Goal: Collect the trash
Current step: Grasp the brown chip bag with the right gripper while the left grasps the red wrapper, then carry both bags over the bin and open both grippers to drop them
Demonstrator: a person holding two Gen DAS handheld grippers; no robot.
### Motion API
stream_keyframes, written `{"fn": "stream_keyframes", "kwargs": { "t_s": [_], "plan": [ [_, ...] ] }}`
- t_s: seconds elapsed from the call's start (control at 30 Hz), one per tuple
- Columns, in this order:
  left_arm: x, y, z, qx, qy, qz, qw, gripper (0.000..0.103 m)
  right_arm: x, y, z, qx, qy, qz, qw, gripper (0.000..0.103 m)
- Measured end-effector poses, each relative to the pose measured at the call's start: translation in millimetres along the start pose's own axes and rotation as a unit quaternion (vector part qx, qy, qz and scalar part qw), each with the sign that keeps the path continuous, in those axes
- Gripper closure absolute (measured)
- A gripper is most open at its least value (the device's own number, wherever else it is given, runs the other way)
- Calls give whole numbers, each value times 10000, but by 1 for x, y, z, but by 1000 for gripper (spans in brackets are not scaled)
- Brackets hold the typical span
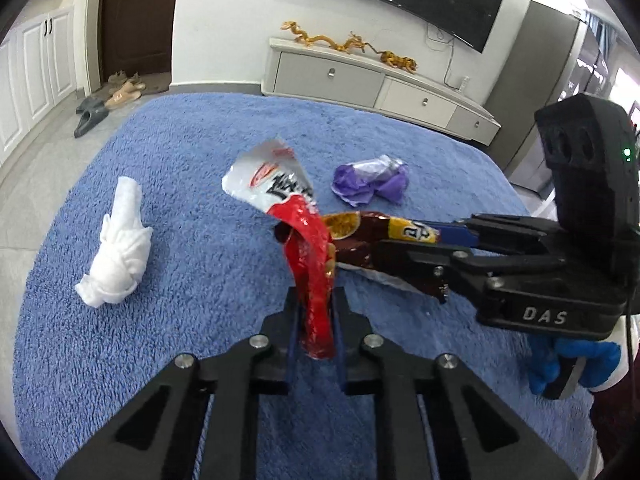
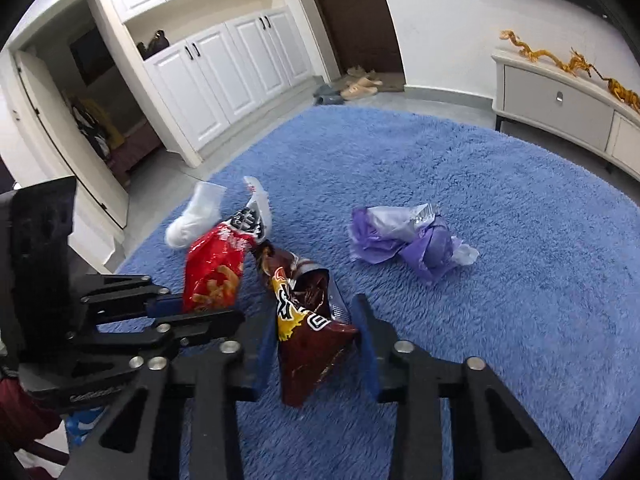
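My left gripper (image 1: 316,312) is shut on a red and white snack bag (image 1: 280,196) and holds it above the blue rug (image 1: 180,152). My right gripper (image 2: 316,328) is shut on a brown snack bag (image 2: 312,336), also held off the rug. The brown bag (image 1: 372,236) touches the red bag in the left wrist view. The red bag (image 2: 216,272) and left gripper (image 2: 196,312) show at left in the right wrist view. A crumpled purple wrapper (image 1: 370,180) (image 2: 408,236) and a white wad (image 1: 116,248) (image 2: 196,216) lie on the rug.
A TV cabinet (image 1: 360,80) with golden dragon figures (image 1: 348,44) stands beyond the rug. Slippers (image 1: 108,100) lie by the brown door (image 1: 136,20). White cupboards (image 2: 224,68) line the left wall. The rug is bare at right (image 2: 520,320).
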State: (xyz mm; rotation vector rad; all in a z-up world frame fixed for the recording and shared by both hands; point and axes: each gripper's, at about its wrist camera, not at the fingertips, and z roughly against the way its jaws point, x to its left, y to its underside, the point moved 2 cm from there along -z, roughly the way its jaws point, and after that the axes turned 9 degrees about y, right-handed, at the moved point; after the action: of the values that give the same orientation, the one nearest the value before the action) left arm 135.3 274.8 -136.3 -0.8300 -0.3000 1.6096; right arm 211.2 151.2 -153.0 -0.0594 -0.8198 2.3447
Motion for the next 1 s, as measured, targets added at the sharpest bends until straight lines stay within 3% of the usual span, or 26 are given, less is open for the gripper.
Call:
{"fn": "stream_keyframes", "kwargs": {
  "t_s": [0.23, 0.47, 0.73, 1.0],
  "plan": [
    [-40, 2, 16, -70, 235, -270, 9993, 90, -11, 22, 62, -448, 255, -170, 9985, 75],
    [-136, 5, 17, -8, 854, -909, 9922, 90, -60, 80, 163, -790, 1031, -877, 9876, 75],
    [-274, 30, -1, 215, 1485, -1883, 9706, 90, -128, 184, 272, -891, 2090, -1916, 9548, 75],
    [-387, 70, -20, 479, 1840, -2883, 9385, 90, -167, 284, 329, -705, 2657, -2858, 9180, 75]
  ]
}}
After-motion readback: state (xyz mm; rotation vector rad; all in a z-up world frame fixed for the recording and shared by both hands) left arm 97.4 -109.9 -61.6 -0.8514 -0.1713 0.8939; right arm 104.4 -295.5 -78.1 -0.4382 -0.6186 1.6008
